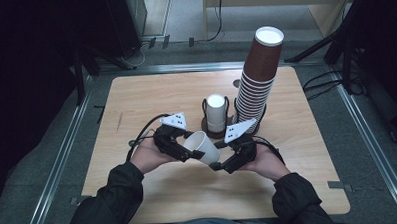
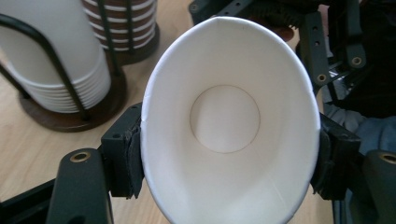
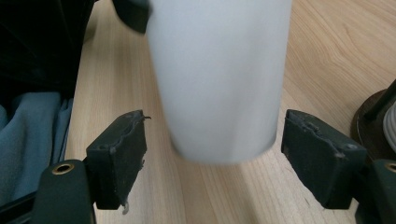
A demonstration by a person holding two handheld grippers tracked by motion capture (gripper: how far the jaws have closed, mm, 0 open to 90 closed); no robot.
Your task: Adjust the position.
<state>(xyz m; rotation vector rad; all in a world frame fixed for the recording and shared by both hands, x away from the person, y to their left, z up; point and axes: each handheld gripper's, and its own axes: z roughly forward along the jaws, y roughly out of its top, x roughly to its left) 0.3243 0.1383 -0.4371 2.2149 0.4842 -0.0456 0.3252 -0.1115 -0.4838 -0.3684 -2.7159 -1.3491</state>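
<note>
A white paper cup (image 1: 202, 147) lies tilted above the wooden table (image 1: 151, 98), between the two hands. My left gripper (image 1: 195, 153) is shut on it near the rim. In the left gripper view the pads (image 2: 133, 156) press both sides of the cup (image 2: 231, 121), squeezing its mouth into an oval, and I look straight into it. My right gripper (image 1: 219, 165) stands open at the cup's base. In the right gripper view the cup's bottom end (image 3: 219, 79) sits between the two pads (image 3: 121, 154), with a gap on each side.
A wire holder with a stack of white cups (image 1: 216, 114) stands just behind the hands. Beside it rises a tall leaning stack of brown cups (image 1: 258, 80). Both show in the left gripper view, the white stack (image 2: 56, 60) and the brown stack (image 2: 123, 28).
</note>
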